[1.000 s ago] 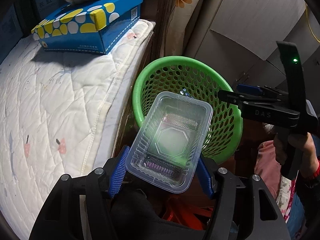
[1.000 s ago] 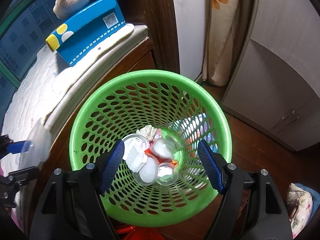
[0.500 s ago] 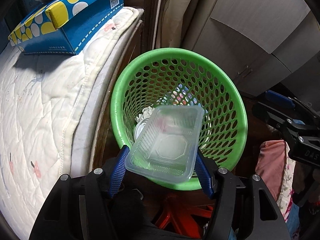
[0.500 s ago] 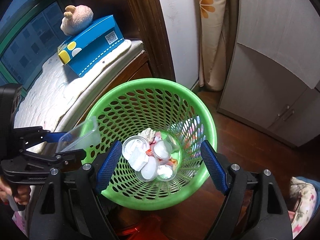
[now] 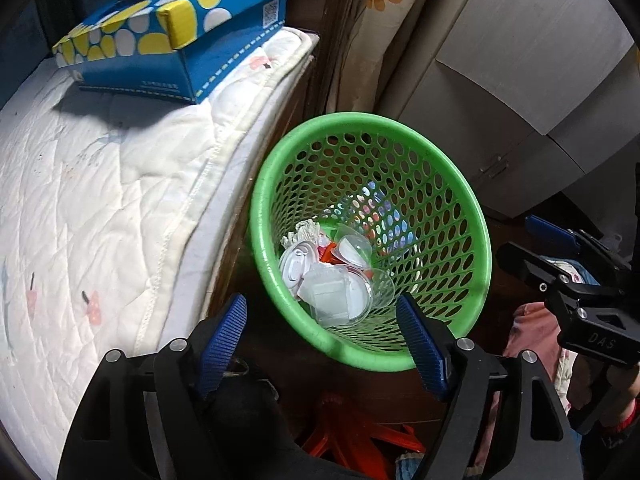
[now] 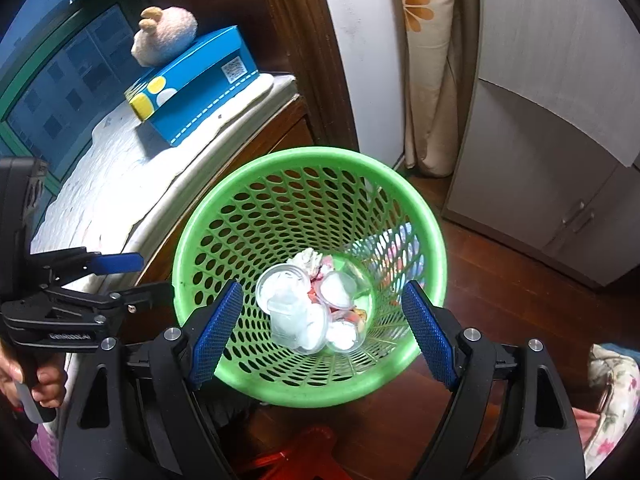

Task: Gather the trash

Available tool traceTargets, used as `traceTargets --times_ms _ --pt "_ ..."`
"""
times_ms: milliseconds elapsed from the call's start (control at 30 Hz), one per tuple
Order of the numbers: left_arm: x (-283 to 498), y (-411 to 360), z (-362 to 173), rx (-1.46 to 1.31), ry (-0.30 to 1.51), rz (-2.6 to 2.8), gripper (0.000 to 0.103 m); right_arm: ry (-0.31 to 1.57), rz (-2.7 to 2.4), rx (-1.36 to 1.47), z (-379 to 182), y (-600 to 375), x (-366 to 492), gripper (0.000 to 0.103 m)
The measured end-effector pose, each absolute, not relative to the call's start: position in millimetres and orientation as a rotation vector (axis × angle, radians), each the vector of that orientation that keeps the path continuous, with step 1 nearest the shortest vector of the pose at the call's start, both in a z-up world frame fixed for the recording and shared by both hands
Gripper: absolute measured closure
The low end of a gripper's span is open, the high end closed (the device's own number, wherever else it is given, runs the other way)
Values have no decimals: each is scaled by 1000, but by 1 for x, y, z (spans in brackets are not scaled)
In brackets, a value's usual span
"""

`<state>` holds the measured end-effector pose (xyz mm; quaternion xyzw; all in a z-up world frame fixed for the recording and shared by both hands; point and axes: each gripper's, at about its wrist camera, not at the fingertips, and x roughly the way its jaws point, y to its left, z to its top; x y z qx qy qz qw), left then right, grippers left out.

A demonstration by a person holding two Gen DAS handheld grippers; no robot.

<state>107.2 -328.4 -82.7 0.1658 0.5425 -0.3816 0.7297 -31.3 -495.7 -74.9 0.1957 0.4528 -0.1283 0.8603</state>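
A green perforated basket (image 5: 476, 240) (image 6: 308, 156) stands on the floor beside the bed. In its bottom lie several clear plastic cups and lids, with a clear rectangular food container (image 5: 330, 294) (image 6: 286, 312) on top of them. My left gripper (image 5: 320, 308) hangs over the basket's near rim, its jaws opening and nothing between the blue pads. My right gripper (image 6: 322, 290) hovers above the basket too, open and empty. Each gripper appears in the other's view: the left gripper (image 6: 136, 280) at the basket's left, the right gripper (image 5: 524, 246) at its right.
A white quilted mattress (image 5: 100, 200) lies left of the basket, with a blue tissue box (image 5: 172, 40) and a plush toy (image 6: 164, 36) on it. A grey cabinet (image 6: 540, 160) and a flowered curtain (image 6: 424, 60) stand behind. A red stool (image 5: 352, 436) sits below the grippers.
The clear container has left my left gripper's jaws and dropped into the basket, and those jaws have spread wider. My right gripper has drawn back and up a little.
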Motion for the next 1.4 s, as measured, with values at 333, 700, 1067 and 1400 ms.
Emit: traceTargets --times_ms 333,700,1067,1400 --pt "115 -248 -50 274 1102 -681 18 940 -165 360 -57 -443 -14 17" --pt "106 -155 -25 197 1019 -486 12 921 -49 281 -38 -373 11 13" --pt "90 -69 0 87 950 -331 7 900 65 208 -20 -307 32 11" --pt "72 -6 9 28 892 -173 7 870 122 158 -5 -267 37 8"
